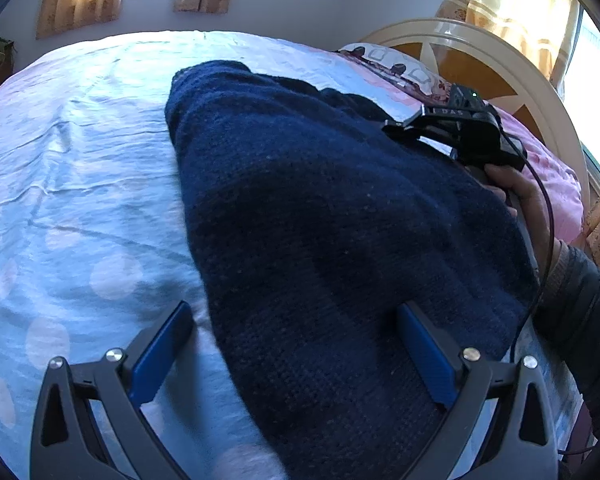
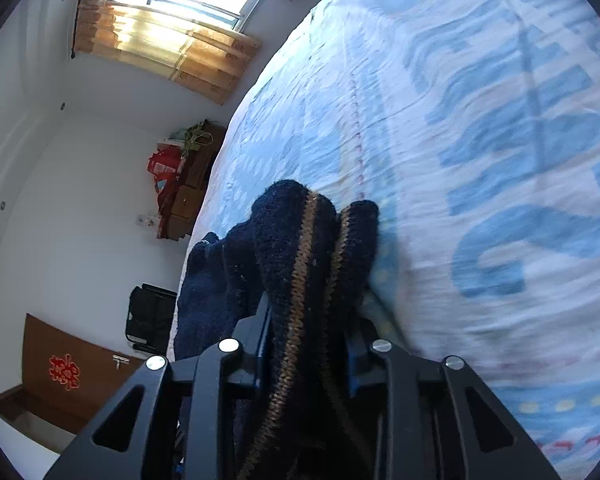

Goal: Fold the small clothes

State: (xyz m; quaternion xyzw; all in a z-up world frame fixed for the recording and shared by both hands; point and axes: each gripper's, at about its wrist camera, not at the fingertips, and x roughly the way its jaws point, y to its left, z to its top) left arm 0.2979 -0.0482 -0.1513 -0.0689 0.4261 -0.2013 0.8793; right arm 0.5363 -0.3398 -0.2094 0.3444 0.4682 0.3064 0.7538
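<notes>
A navy knitted sweater (image 1: 320, 200) lies spread on the light blue bedsheet (image 1: 80, 160). My left gripper (image 1: 296, 336) is open, its blue pads (image 1: 160, 356) wide apart at the sweater's near edge, with knit lying between them untouched. In the right wrist view my right gripper (image 2: 310, 328) is shut on a bunched fold of the sweater (image 2: 300, 248), whose brown-striped hem runs between the fingers. The left wrist view shows the right gripper (image 1: 400, 126) at the sweater's far right edge, with a person's hand (image 1: 516, 192) on its handle.
A cream and orange headboard (image 1: 480, 52), a patterned pillow (image 1: 396, 66) and a pink blanket (image 1: 552, 176) lie at the right. Beyond the bed's far edge are a wooden dresser (image 2: 188, 196), a black bag (image 2: 152, 316), a brown door (image 2: 68, 380) and curtained windows (image 2: 168, 52).
</notes>
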